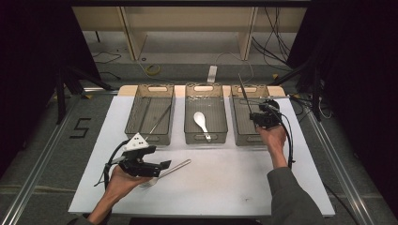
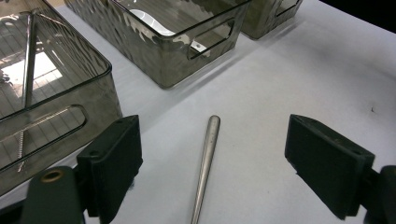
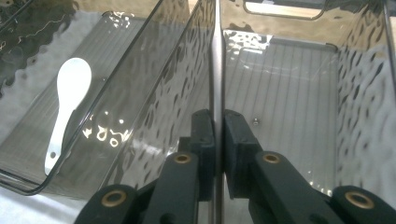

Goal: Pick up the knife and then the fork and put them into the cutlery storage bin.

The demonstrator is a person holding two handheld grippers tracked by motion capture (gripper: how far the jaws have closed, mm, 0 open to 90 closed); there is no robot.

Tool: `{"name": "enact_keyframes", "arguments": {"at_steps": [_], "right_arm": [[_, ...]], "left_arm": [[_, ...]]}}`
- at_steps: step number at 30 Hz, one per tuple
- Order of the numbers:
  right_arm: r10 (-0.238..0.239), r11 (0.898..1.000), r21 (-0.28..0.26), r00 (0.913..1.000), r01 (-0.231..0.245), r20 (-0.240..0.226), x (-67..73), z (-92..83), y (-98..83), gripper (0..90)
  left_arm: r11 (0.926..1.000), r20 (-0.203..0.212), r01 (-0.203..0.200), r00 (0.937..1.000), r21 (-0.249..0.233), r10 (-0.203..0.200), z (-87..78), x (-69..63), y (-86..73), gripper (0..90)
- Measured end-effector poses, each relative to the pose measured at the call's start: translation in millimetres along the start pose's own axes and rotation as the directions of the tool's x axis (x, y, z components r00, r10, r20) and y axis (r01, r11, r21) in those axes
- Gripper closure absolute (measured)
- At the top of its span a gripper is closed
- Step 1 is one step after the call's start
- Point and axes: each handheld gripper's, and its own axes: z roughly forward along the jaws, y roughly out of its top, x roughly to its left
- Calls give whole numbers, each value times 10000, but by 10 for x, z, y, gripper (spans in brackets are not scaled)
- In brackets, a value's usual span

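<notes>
My left gripper (image 1: 162, 165) hovers low over the white table with its jaws open. The handle of a metal fork (image 1: 177, 167) lies between them, untouched; in the left gripper view that handle (image 2: 208, 156) runs up the gap of the open left gripper (image 2: 217, 144). My right gripper (image 1: 261, 117) is over the right clear bin (image 1: 244, 139), shut on a thin metal stick (image 1: 245, 91) that points away and up. In the right gripper view the right gripper (image 3: 217, 122) pinches this stick (image 3: 217, 56) edge-on above the bin's floor (image 3: 289, 93).
Three clear bins stand in a row at the table's far side. The left bin (image 1: 149, 137) holds a thin metal stick (image 1: 159, 119). The middle bin (image 1: 205, 139) holds a white spoon (image 1: 202, 123). White tabletop (image 1: 225, 187) spreads in front.
</notes>
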Motion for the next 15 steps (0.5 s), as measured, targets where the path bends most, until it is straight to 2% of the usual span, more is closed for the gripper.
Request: {"name": "enact_keyframes", "arguments": {"at_steps": [7, 11, 12, 13, 15], "right_arm": [[296, 9995, 120, 9996, -295, -25, 22, 54, -30, 842], [507, 9981, 337, 9986, -511, 132, 36, 81, -34, 828], [554, 9976, 399, 9983, -560, 154, 43, 83, -34, 796], [485, 9985, 236, 9987, -489, 171, 44, 71, -29, 760], [491, 9988, 2, 9988, -491, -92, 56, 32, -3, 715]], "left_arm": [[10000, 21, 46, 10000, 39, -46, 6, 4, -1, 181], [9999, 36, 104, 9999, -70, -104, 1, -2, 3, 181], [10000, 18, 73, 10000, -56, -73, 2, 2, 2, 180], [9999, 25, 113, 9999, -20, -113, 3, 3, 1, 179], [9999, 26, 129, 9999, 6, -129, 5, 4, 2, 176]]}}
